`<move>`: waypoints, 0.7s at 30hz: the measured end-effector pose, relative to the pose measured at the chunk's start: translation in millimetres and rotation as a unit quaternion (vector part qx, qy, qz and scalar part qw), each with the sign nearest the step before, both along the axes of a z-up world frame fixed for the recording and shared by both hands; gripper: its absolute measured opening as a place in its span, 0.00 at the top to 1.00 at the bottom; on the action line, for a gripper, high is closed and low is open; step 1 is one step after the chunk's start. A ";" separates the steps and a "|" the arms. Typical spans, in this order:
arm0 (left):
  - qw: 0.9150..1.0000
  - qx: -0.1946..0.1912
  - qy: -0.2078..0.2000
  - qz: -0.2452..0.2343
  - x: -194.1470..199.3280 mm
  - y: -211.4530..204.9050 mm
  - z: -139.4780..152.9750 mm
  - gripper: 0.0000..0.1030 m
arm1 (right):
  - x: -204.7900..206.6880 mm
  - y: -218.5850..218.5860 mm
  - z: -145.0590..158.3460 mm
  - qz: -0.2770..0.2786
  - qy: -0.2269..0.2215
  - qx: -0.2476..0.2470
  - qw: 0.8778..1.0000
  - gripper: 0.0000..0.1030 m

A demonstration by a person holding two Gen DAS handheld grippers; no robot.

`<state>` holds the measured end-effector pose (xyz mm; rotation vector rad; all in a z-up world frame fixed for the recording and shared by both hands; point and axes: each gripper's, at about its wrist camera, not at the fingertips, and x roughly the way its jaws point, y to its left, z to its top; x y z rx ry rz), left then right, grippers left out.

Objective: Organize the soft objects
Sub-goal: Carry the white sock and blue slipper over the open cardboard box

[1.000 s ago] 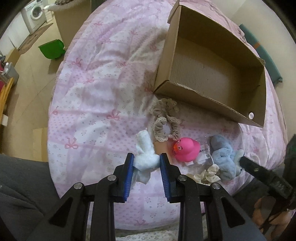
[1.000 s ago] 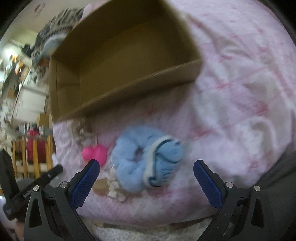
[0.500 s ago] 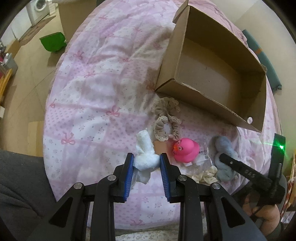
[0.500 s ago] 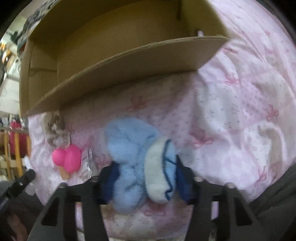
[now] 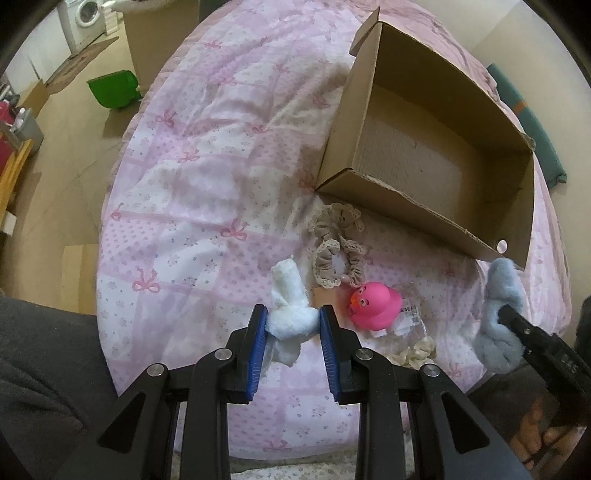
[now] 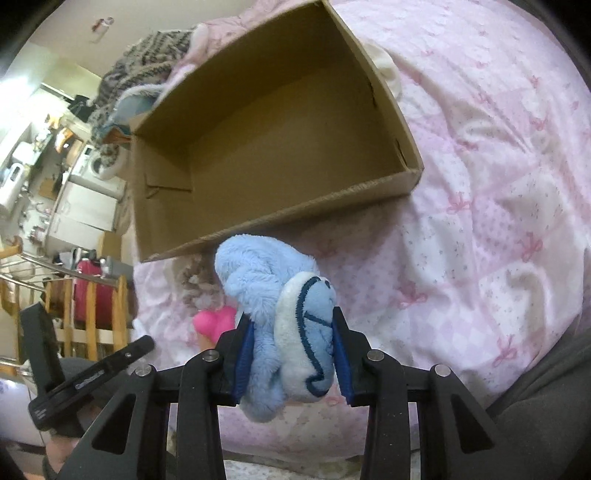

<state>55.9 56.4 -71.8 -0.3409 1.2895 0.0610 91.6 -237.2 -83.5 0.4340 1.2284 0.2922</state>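
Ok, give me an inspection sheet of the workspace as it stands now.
Surface: pink bow-print quilt, rumpled.
Job's things: cardboard box, nothing inside; white fluffy piece; blue plush scrunchie; beige lace scrunchie on quilt.
Clutter: pink rubber duck, plastic packet, cream scrunchie.
Grippers: left tool shut on white fluffy piece; right tool has just closed on blue plush scrunchie.
Cables: nothing seen.
Surroundings: green bin, washing machine.

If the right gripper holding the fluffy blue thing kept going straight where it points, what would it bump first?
Probably the near wall of the cardboard box: it lies just beyond the blue plush that the right gripper holds. Depth is unclear, so it might meet the pink quilt first.
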 end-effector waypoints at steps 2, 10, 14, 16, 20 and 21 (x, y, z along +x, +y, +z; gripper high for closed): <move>1.000 0.005 -0.003 -0.002 -0.6 -0.6 0.2 0.75 | -6.8 -4.2 7.8 0.006 -0.016 0.000 1.000 0.61; 1.000 0.015 -0.014 -0.001 -2.9 -1.8 2.1 0.75 | -15.6 -13.2 27.9 0.021 -0.052 0.015 0.998 0.61; 0.999 0.025 -0.026 -0.003 -4.6 -2.3 5.6 0.75 | -17.2 -14.4 30.3 0.022 -0.056 0.027 0.998 0.61; 0.999 0.030 -0.030 -0.006 -5.9 -3.0 7.8 0.75 | -18.0 -14.0 31.4 0.023 -0.058 0.035 0.997 0.61; 0.999 0.026 -0.043 -0.012 -6.2 -3.4 19.2 0.75 | -17.7 -14.8 37.4 0.027 -0.064 0.054 0.996 0.61; 0.998 0.028 -0.050 -0.015 -5.2 -4.0 24.5 0.75 | -17.6 -16.4 41.0 0.028 -0.068 0.062 0.995 0.61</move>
